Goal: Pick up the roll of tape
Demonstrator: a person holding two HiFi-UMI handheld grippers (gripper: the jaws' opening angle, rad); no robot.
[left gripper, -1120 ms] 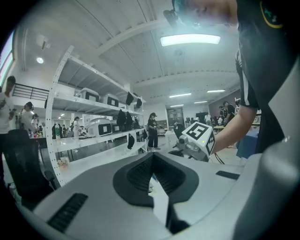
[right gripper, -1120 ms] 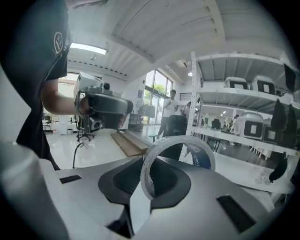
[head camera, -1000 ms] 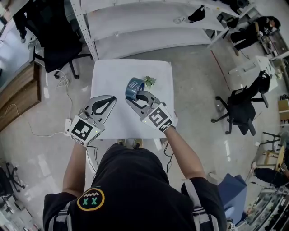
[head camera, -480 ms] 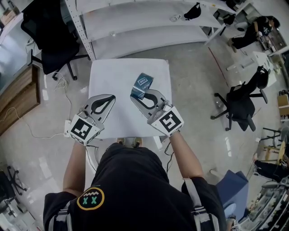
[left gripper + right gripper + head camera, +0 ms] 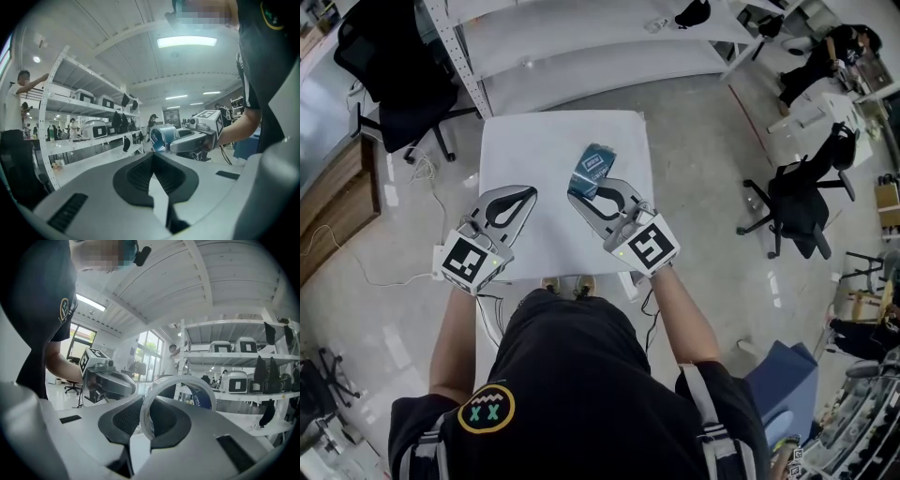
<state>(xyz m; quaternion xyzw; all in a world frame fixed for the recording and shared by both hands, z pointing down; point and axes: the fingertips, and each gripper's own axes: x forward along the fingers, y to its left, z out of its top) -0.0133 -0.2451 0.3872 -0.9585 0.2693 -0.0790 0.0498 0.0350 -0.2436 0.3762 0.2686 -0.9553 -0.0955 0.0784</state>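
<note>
**A:** Is there any writing you can read?

**B:** Hardly any. The clear roll of tape with blue print point(image 5: 592, 171) has a white label and white letters on the blue, but all of it is too small to read. The cubes on both grippers show only black-and-white square markers, no words.

**A:** Where is the roll relative to the tool?

**B:** It sits at the tips of the right gripper point(image 5: 583, 191). The jaws stand narrow and are clamped on the roll's wall, one pad inside the ring and one outside. The ring stands upright, in the air above the white square table point(image 5: 534, 150), over its far half and toward its right edge.

**A:** And the other gripper?

**B:** The left gripper point(image 5: 529, 193) has its jaws pressed together with nothing between them. It hangs over the table's near left part, apart from the roll.

**A:** What about the surface and the room?

**B:** The tabletop is plain white. The table stands on a glossy grey floor point(image 5: 703, 141). White metal shelving point(image 5: 581, 56) runs beyond the table's far edge. A black office chair point(image 5: 394, 84) is off its far left corner, and a second black office chair point(image 5: 797, 211) is well to its right. A brown wooden top point(image 5: 337, 197) lies to its left.
</note>
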